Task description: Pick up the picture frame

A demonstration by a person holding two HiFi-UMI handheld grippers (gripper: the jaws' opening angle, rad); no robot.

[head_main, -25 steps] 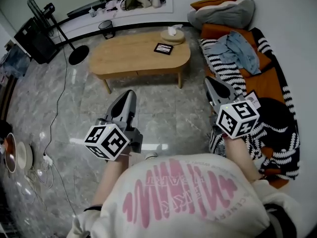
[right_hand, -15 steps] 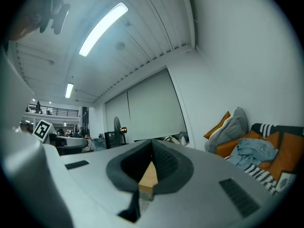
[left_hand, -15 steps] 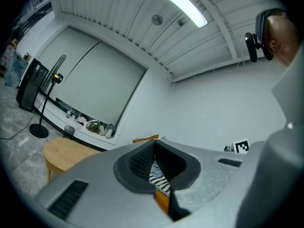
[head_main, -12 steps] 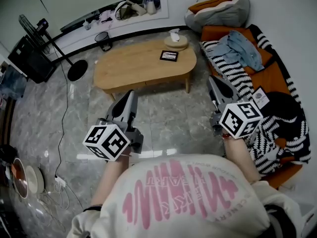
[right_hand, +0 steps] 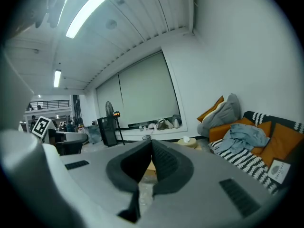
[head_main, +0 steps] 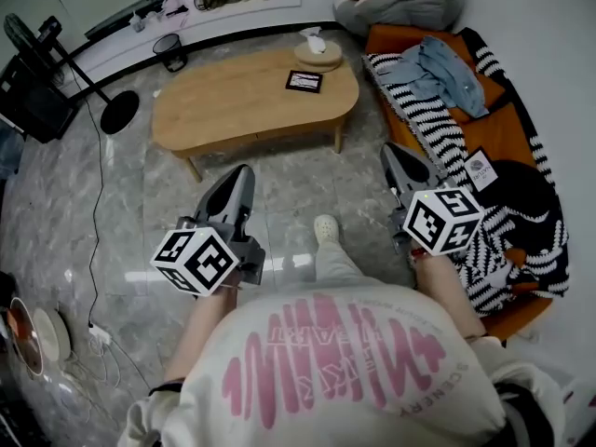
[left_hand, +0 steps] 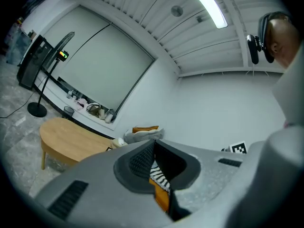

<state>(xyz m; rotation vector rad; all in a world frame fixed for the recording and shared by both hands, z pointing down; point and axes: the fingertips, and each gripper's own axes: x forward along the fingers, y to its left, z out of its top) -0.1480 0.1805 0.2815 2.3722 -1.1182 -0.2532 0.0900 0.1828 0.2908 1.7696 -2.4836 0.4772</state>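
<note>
The picture frame [head_main: 304,81], small, dark-edged and flat, lies on the right part of the oval wooden coffee table [head_main: 223,105]. My left gripper [head_main: 245,171] is over the floor short of the table's near edge, pointing at it, its jaws shut and empty. My right gripper [head_main: 388,150] hangs beside the sofa, to the right of the table's end, and is also shut on nothing. In the left gripper view the closed tips [left_hand: 154,142] aim past the table [left_hand: 66,137]. In the right gripper view the shut tips [right_hand: 151,141] hide most of the table.
A sofa [head_main: 503,147] with a striped throw and blue clothing [head_main: 447,63] runs along the right. A round tray with tissue [head_main: 318,52] sits at the table's far end. A fan stand [head_main: 119,115], a bin [head_main: 169,49] and a floor cable [head_main: 93,250] are at the left. My shoe [head_main: 325,228] is between the grippers.
Both grippers have moved forward toward the table and sunk slightly, still shut. A white shoe has stepped into view between them. The frame has not moved on the table.
</note>
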